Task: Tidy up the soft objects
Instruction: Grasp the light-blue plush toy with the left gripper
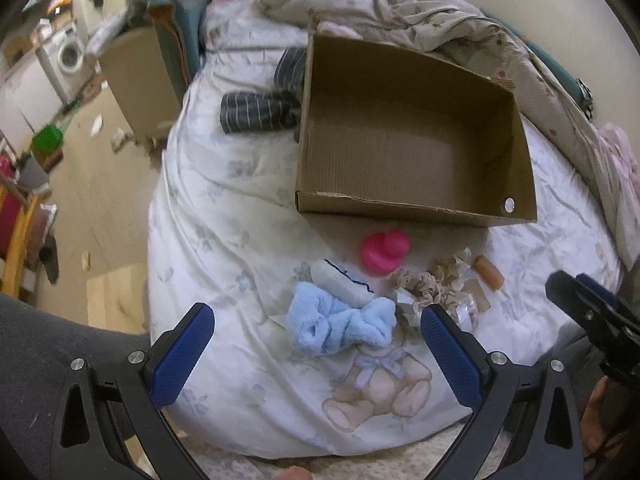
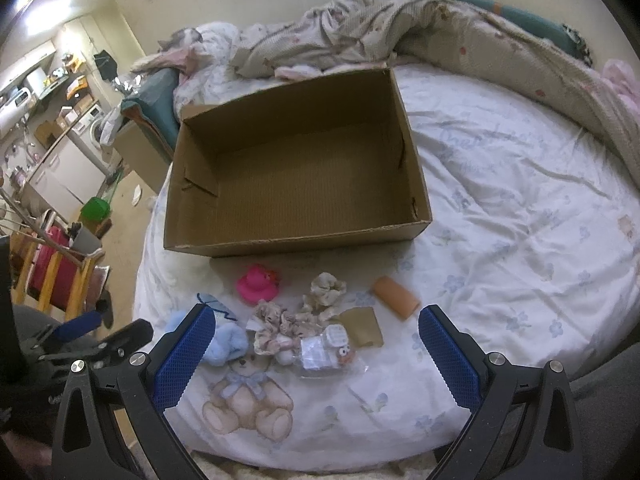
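Observation:
An empty cardboard box (image 1: 412,136) (image 2: 296,172) stands open on the bed. In front of it lie a pink rubber duck (image 1: 382,254) (image 2: 257,283), a fluffy light-blue headband (image 1: 340,326) (image 2: 228,340), beige scrunchies (image 1: 424,290) (image 2: 324,294), an orange tube (image 1: 489,273) (image 2: 396,298) and a clear packet (image 2: 324,354). My left gripper (image 1: 318,344) is open above the blue headband, empty. My right gripper (image 2: 318,344) is open above the scrunchies and packet, empty.
Dark striped socks (image 1: 260,110) lie left of the box. A crumpled beige blanket (image 2: 460,28) covers the back and right of the bed. The bed edge drops to the floor at left, with a brown cabinet (image 1: 138,84) and clutter there.

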### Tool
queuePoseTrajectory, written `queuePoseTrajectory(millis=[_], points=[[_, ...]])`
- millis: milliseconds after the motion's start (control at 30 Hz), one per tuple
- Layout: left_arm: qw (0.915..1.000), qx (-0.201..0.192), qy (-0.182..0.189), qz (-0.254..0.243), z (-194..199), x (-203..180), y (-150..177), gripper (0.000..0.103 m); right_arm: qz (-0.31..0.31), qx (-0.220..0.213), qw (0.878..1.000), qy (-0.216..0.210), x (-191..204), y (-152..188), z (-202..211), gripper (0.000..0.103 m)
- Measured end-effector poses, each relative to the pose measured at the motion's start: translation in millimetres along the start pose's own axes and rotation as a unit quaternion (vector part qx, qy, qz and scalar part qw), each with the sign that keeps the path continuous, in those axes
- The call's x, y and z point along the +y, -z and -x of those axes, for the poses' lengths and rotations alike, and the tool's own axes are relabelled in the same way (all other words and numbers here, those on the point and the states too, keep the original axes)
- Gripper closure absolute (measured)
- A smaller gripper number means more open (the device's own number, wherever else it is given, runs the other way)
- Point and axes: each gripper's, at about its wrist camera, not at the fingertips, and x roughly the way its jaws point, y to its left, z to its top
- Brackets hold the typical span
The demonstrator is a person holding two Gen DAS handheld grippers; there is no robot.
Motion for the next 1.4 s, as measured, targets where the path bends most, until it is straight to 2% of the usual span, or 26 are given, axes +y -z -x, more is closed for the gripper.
queuePoseTrajectory(millis=[67,167,300,500,567,633,700,800,833,867,900,1067,1100,1167,1233,1333,1367,1400], points=[[0.9998,0.018,0.003,0.002,-5.3,0.5,-6.1,0.0,-0.006,0.021,1.0,-0.018,-4.6,-7.3,-3.4,0.0],[0.999,0.043,-0.003,0.01,-15.6,3.8,-16.8,0.0,-0.011,0.049,0.998,-0.021,-11.4,-18.3,-10.7,0.0],[0.9947,0.09,-0.002,0.049,-38.7,13.7,-26.4,0.0,-0.022,0.083,0.996,-0.023,-23.8,-31.6,-24.3,0.0],[0.9863,0.152,0.018,0.062,-83.4,10.9,-22.0,0.0,-0.06,0.104,0.993,-0.011,-52.3,-33.6,-47.6,0.0],[0.9849,0.162,0.025,0.056,-94.7,5.8,-19.2,0.0,-0.075,0.116,0.99,-0.011,-59.8,-28.2,-56.8,0.0],[0.9863,0.162,0.019,0.021,-106.5,-7.3,-17.3,0.0,-0.08,0.125,0.989,0.001,-63.3,-25.3,-63.1,0.0],[0.9854,0.17,0.011,-0.004,-117.3,-16.6,-15.1,0.0,-0.08,0.122,0.989,0.003,-62.8,-26.4,-64.4,0.0],[0.9837,0.179,0.007,-0.012,-130.3,-21.4,-10.9,0.0,-0.074,0.115,0.991,0.004,-61.8,-27.4,-63.6,0.0],[0.9828,0.184,0.009,-0.014,-134.2,-22.3,-9.0,0.007,-0.074,0.115,0.991,0.004,-61.0,-27.1,-63.9,0.0],[0.9816,0.19,0.013,-0.015,-138.6,-23.5,-6.9,0.022,-0.073,0.116,0.991,0.003,-61.5,-27.0,-64.4,0.0],[0.9798,0.199,0.02,-0.012,-143.3,-23.3,-4.2,0.029,-0.073,0.117,0.99,0.004,-61.9,-26.7,-64.6,0.0],[0.9825,0.184,0.027,-0.009,-141.7,-23.8,-1.0,0.053,-0.08,0.118,0.99,0.003,-63.7,-28.0,-67.7,0.0],[0.982,0.186,0.032,-0.006,-140.5,-22.5,0.2,0.055,-0.081,0.118,0.99,0.003,-64.1,-28.5,-68.2,0.0],[0.9805,0.191,0.044,0.008,-133.8,-17.9,-1.0,0.075,-0.085,0.116,0.99,0.004,-66.5,-28.8,-68.5,0.0],[0.9809,0.188,0.049,0.017,-123.4,-15.3,1.4,0.083,-0.098,0.116,0.988,0.001,-72.1,-29.4,-69.3,0.0],[0.9827,0.177,0.047,0.026,-103.3,-13.7,1.2,0.086,-0.13,0.128,0.983,-0.007,-84.5,-32.2,-75.9,0.0],[0.9834,0.172,0.049,0.03,-95.1,-10.3,0.0,0.086,-0.138,0.136,0.981,-0.014,-88.2,-33.4,-80.5,0.003],[0.9845,0.165,0.051,0.032,-88.9,-8.3,-0.9,0.086,-0.147,0.145,0.978,-0.02,-90.9,-33.6,-85.7,0.014]])
